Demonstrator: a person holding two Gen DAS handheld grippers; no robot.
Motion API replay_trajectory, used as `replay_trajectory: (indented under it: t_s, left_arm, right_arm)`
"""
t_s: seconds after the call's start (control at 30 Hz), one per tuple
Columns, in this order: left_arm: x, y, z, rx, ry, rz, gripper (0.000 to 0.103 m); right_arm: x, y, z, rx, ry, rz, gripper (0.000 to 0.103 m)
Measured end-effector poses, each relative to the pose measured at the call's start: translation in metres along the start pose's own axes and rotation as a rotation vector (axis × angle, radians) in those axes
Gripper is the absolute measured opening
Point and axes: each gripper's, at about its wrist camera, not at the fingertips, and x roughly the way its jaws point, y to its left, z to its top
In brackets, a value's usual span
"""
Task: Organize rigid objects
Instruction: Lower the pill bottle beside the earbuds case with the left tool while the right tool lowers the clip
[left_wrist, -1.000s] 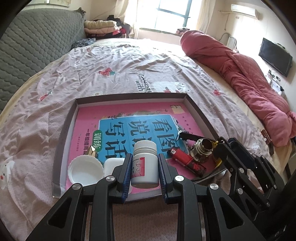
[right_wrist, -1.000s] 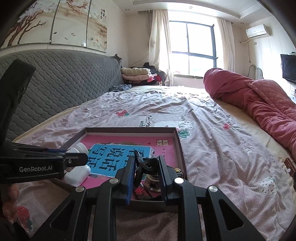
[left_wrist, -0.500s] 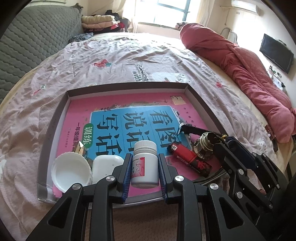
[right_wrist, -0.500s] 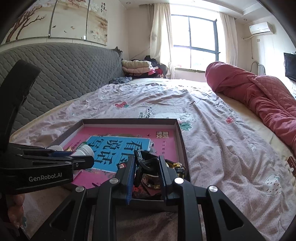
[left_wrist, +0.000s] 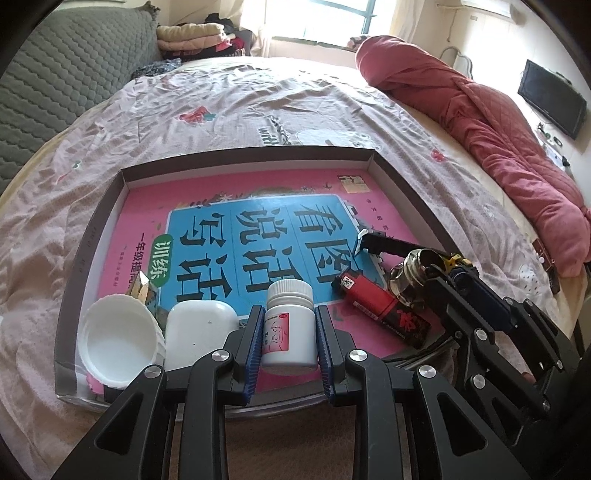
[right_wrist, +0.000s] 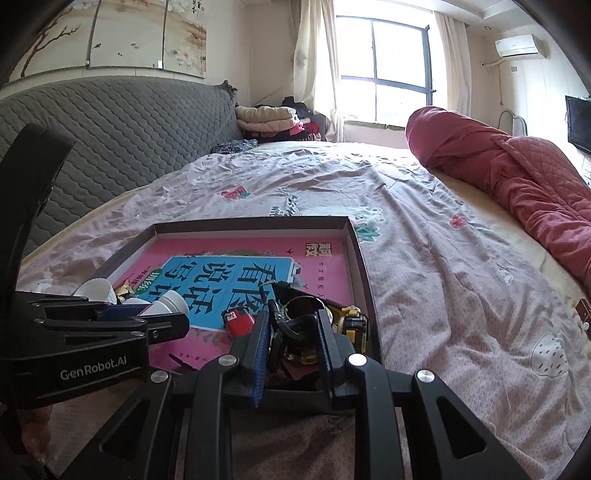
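An upright white pill bottle (left_wrist: 290, 332) sits between the blue pads of my left gripper (left_wrist: 289, 314), which is shut on it over the front of a shallow brown tray (left_wrist: 92, 236). A pink and blue book (left_wrist: 258, 229) lines the tray. I cannot tell whether the bottle's base touches the book. My right gripper (right_wrist: 292, 315) is at the tray's right front corner, shut on a shiny metal jar (left_wrist: 413, 273) with a black loop (right_wrist: 295, 328). A red lighter (left_wrist: 380, 306) lies between the two grippers.
In the tray's left front lie a white lid (left_wrist: 118, 343) and a white earbud case (left_wrist: 201, 332). A black utility knife (left_wrist: 391, 247) and a yellow tape measure (right_wrist: 351, 325) lie by the jar. Pink bedsheet surrounds the tray, with a red quilt (left_wrist: 498, 140) at the right.
My left gripper has sunk toward the tray with the pill bottle still in it, so the tray looks nearer. The right gripper has stayed on the jar.
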Motion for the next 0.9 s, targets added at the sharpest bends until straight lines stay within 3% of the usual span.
replay_trajectory:
  t_s: [0.9]
  left_arm:
    - [0.008, -0.001, -0.003, 0.010, 0.029, 0.009, 0.027]
  right_arm:
    - [0.004, 0.011, -0.005, -0.080, 0.021, -0.067, 0.024]
